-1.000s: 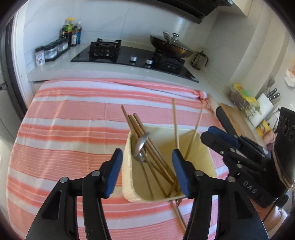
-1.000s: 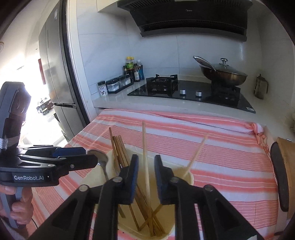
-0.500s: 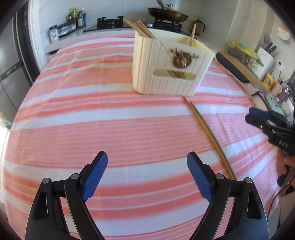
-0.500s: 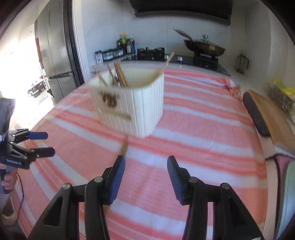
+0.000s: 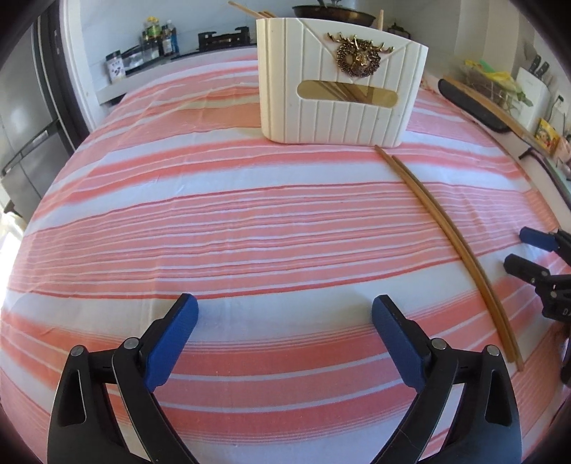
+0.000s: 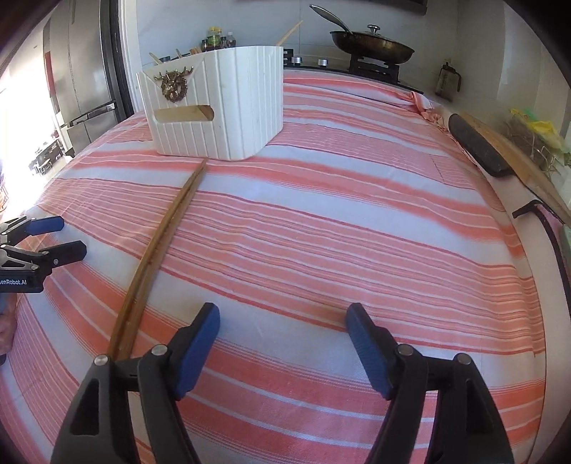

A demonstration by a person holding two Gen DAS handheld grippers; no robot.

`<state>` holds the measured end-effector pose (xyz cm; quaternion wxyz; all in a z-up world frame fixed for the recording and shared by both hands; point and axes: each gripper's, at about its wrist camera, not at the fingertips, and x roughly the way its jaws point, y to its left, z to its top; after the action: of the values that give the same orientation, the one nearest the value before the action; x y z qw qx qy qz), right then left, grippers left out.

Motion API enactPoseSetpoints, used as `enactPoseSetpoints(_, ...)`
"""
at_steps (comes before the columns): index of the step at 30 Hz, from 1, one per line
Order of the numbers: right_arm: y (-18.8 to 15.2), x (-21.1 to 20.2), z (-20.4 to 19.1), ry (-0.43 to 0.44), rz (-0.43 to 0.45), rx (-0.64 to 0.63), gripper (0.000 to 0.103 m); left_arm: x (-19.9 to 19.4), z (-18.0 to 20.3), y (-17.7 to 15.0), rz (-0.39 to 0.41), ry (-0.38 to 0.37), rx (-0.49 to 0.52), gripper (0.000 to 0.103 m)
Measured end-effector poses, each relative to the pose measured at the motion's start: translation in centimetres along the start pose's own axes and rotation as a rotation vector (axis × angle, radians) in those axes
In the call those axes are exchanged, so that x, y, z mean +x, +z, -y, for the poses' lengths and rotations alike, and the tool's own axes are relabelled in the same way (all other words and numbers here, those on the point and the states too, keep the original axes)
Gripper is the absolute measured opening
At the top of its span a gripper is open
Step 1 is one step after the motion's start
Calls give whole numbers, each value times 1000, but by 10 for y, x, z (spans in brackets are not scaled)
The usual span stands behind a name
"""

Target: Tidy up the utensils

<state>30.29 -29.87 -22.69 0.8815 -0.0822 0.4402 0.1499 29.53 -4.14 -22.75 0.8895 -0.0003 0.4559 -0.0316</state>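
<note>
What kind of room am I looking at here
Most likely a home kitchen: a gas stove with a lidded wok at the back, sauce bottles beside it, and a knife block on the side counter.

White-tiled kitchen wall (image 6: 249, 21), steel fridge (image 6: 82, 71), striped cloth (image 6: 357, 232) on the table.

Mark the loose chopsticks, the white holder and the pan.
chopsticks (image 5: 450, 228), left wrist view, mid-length.
white holder (image 5: 342, 117), left wrist view, front wall.
pan (image 6: 371, 44), right wrist view, its side.

Both wrist views look down, low — sharing striped cloth (image 5: 249, 221) (holder (image 6: 221, 107) beyond).
</note>
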Motion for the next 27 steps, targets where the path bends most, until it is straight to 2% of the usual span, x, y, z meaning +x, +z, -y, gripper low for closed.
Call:
enactPoseSetpoints(2, 1, 2, 0, 18, -10, -3, 89, 1, -1, -2, -1, 5, 0, 100)
enactPoseSetpoints(4, 1, 5, -7, 24, -25, -33, 97, 1, 0, -3, -1, 11, -1, 100)
enactPoseSetpoints(8, 0, 5, -7, 33, -27, -31, 100, 2, 1, -3, -1, 12, -3, 101)
enactPoseSetpoints(27, 0, 6, -7, 29, -28, -37, 100, 2, 1, -4, -5, 19, -7, 103)
